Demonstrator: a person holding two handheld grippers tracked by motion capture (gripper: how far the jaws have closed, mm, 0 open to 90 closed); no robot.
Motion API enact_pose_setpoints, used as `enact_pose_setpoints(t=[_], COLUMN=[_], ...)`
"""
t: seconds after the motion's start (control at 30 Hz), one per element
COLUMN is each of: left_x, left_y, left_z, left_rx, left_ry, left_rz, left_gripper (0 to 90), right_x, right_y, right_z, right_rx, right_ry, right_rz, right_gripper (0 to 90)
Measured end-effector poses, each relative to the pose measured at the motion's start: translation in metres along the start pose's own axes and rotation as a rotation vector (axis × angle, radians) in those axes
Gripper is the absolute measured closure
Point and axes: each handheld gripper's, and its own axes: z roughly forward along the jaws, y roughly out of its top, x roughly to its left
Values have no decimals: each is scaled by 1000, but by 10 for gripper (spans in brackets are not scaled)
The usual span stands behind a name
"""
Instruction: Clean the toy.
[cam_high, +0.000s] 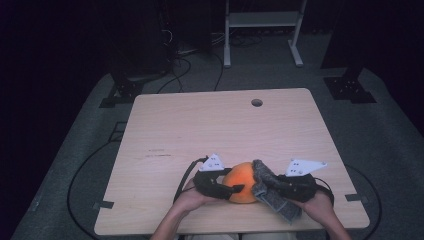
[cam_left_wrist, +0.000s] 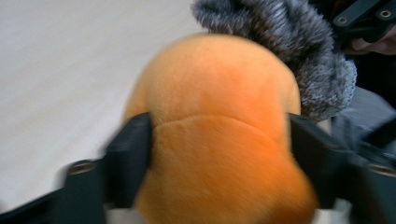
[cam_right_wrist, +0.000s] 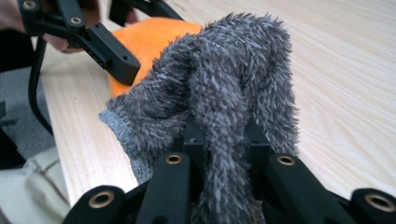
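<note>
Near the tabletop's (cam_high: 165, 125) front edge, the left gripper (cam_high: 235, 189) clamped the orange plush (cam_high: 243, 181), steadying it. The right gripper (cam_high: 270, 187) pinched the grey fuzzy cloth (cam_high: 267, 190) against it, probably for wrapping.

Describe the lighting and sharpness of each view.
High view: dim, with dark surroundings and the table softly lit. Left gripper view: the orange plush and the black jaws around it are smeared soft, the tabletop washed pale. Right gripper view: the grey fuzzy cloth is crisp and evenly lit, with no glare.
</note>
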Motion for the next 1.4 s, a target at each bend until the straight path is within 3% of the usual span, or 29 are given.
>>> enact_pose_setpoints(t=[0.07, 0.1, 0.13, 0.17, 0.2, 0.23, 0.3, 0.33, 0.37, 0.4, 0.43, 0.5, 0.6, 0.77, 0.87, 0.9, 0.93, 0.97, 1.0, 1.07, 1.17, 1.2, 1.27, 1.3, 1.37, 1.4], left_x=[-4, -6, -6, -7, -7, -6, -1, -1, 5, 11, 11, 15, 17, 22, 23, 26, 26, 29, 29, 25, 15, 14, 14, 14, 11, 11], left_y=[3, 5, 5, 5, 3, 1, -1, -1, 1, 0, 0, -5, -9, -14, -14, -15, -15, -16, -17, -15, -10, -6, -3, -3, -5, -5], left_z=[-2, -3, -3, -1, 4, 7, 5, 5, -2, -4, -4, -1, 0, -1, 0, 5, 5, 11, 12, 9, 0, -2, -4, -3, 6, 6], left_rx=[-49, -71, -71, -73, -63, -42, -36, -36, -71, -69, -69, -23, -17, -16, -10, 28, 28, 64, 63, 51, -12, -25, -33, -26, 18, 18], left_ry=[30, 52, 52, 69, 72, 68, 26, 26, 9, 17, 17, 12, 0, -23, -28, -41, -41, -68, -75, -65, 24, 53, 63, 81, 89, 89], left_rz=[66, 122, 122, 187, 227, 230, 141, 141, 60, -4, -4, -28, -59, -85, -97, -168, -168, -204, -204, -154, -4, 25, 32, 79, 94, 94], left_gripper=[401, 407, 408, 407, 403, 383, 250, 190, 178, 178, 180, 190, 199, 193, 128, 80, 54, 35, 37, 154, 317, 327, 320, 314, 283, 267], right_x=[-2, -2, -2, 1, 3, 7, 10, 10, 9, 10, 10, 15, 10, -13, -22, -22, -22, -20, -18, -17, -17, -17, -17, -14, -2, -2], right_y=[2, 5, 5, 12, 14, 18, 18, 18, 14, 15, 15, 16, 11, -9, -17, -17, -17, -16, -15, -14, -11, -10, -9, -3, 6, 6], right_z=[-6, -9, -9, -14, -13, -7, 8, 8, 14, 15, 15, 15, 13, 7, 7, 7, 7, 7, 7, 7, 4, 3, 1, -2, -1, -1], right_rx=[-19, -38, -38, -103, -114, -102, -57, -57, -77, -78, -78, -72, -66, -31, -13, -12, -12, -7, -5, -1, 4, 6, -5, -56, -107, -107], right_ry=[-15, -30, -30, -30, -32, -38, -49, -49, -5, -3, -3, -9, -16, -41, -31, -27, -27, -29, -31, -36, -41, -49, -57, -68, -48, -48], right_rz=[8, 4, 4, 2, -3, -24, -45, -45, -10, -13, -13, -38, -36, 65, 114, 117, 117, 109, 103, 100, 98, 96, 96, 97, 55, 55], right_gripper=[763, 763, 763, 763, 762, 762, 762, 762, 762, 762, 762, 762, 762, 759, 758, 758, 758, 759, 759, 759, 759, 760, 760, 760, 760, 760])
